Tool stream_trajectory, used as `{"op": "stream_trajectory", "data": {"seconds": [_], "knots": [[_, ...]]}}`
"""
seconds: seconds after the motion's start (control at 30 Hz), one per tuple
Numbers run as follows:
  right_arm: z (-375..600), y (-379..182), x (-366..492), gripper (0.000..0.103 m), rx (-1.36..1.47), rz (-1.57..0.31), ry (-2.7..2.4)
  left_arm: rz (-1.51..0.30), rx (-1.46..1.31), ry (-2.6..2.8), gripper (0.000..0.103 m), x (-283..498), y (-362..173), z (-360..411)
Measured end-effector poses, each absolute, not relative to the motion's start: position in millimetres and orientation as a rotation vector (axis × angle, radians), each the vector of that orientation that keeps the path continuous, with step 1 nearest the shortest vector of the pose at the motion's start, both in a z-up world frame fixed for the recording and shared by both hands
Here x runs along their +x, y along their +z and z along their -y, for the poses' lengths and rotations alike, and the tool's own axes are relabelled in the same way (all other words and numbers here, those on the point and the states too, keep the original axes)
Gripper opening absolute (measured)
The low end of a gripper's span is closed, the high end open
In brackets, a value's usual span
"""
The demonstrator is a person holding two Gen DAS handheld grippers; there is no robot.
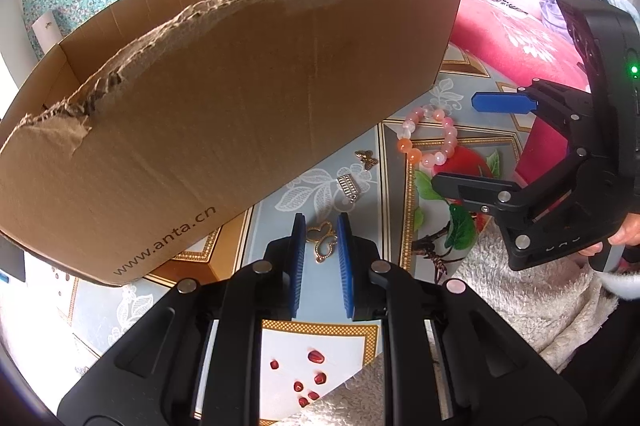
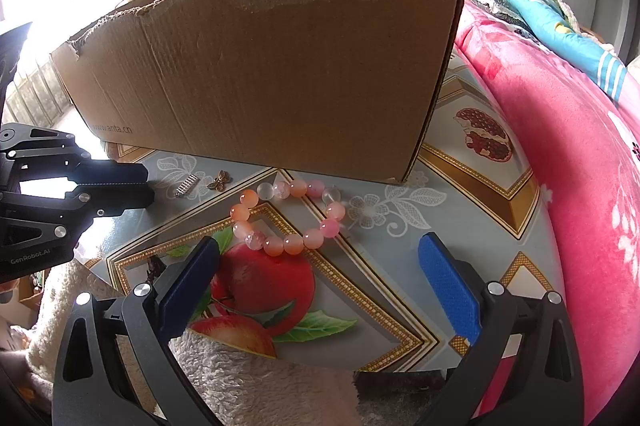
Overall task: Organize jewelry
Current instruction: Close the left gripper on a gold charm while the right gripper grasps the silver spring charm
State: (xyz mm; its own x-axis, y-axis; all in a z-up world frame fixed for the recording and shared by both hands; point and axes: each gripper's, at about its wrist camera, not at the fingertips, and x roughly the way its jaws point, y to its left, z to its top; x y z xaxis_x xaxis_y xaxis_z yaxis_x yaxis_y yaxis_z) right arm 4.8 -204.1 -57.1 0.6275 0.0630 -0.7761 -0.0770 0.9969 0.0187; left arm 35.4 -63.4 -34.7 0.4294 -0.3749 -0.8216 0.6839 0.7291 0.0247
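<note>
A gold butterfly-shaped pendant (image 1: 322, 241) lies on the patterned tablecloth between the blue pads of my left gripper (image 1: 322, 226), whose jaws are narrowed around it without a visible squeeze. A silver comb-like charm (image 1: 348, 187) (image 2: 187, 185) and a small bronze butterfly (image 1: 367, 159) (image 2: 219, 181) lie just beyond. A pink and orange bead bracelet (image 1: 430, 138) (image 2: 288, 218) lies in front of my right gripper (image 2: 320, 258), which is wide open and empty. A torn cardboard box (image 1: 224, 122) (image 2: 272, 66) stands behind the jewelry.
A pink floral blanket (image 2: 560, 130) borders the table on the right. A white fluffy towel (image 2: 256, 386) lies at the near edge. The table surface (image 2: 400, 290) has fruit prints. Clothes and cushions sit in the background.
</note>
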Motion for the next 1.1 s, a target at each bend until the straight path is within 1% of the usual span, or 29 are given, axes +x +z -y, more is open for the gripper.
{"op": "stream_trajectory", "data": {"seconds": [0.47,0.57,0.7,0.77,0.9,1.07,1.1], "knots": [[211,-53,2,0.097,-0.014,-0.897,0.115,-0.851,0.329,-0.663,0.015,25,-15,47],[216,-40,-6,0.095,0.022,-0.842,0.167,-0.844,0.322,-0.65,0.015,24,-14,42],[205,-23,-10,0.081,-0.008,-0.787,0.274,-0.838,0.302,-0.63,0.015,24,-14,34],[192,-22,-5,0.068,-0.033,-0.797,0.325,-0.834,0.289,-0.617,0.015,25,-13,29],[173,-27,9,0.052,0.0,-0.849,0.408,-0.825,0.26,-0.595,0.015,28,-12,18],[154,-38,24,0.038,0.006,-0.913,0.395,-0.82,0.236,-0.584,0.015,29,-13,9],[153,-40,27,0.037,0.004,-0.923,0.382,-0.818,0.232,-0.583,0.015,30,-13,8]]}}
